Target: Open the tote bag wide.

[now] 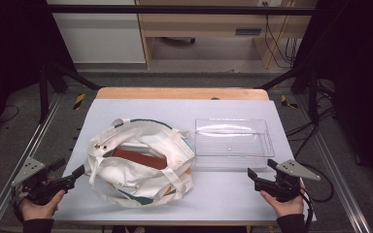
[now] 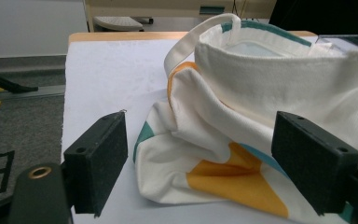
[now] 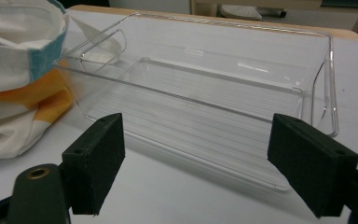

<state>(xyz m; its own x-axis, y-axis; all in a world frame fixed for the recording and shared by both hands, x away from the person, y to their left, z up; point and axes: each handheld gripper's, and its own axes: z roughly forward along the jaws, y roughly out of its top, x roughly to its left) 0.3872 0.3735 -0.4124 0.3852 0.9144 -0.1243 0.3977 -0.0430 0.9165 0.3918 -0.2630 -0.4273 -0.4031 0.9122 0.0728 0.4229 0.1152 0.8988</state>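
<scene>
while both tongs (image 1: 80, 171) (image 1: 261, 170) gape empty, tote bag (image 1: 141, 162) half hides brown item (image 1: 138, 158); identity unclear.

Two black units, the left hand-held gripper (image 1: 80, 171) and the right hand-held gripper (image 1: 260, 171), each topped by a grey three-cornered plate with small holes. Thick, blocky, matt black jaws with a grainy face and a small screw hole near the base; a rounded black part with a brass-ringed hole low at the left of each gripper view. Dark sleeves at both wrists, and a black cable looping from the right unit.
</scene>
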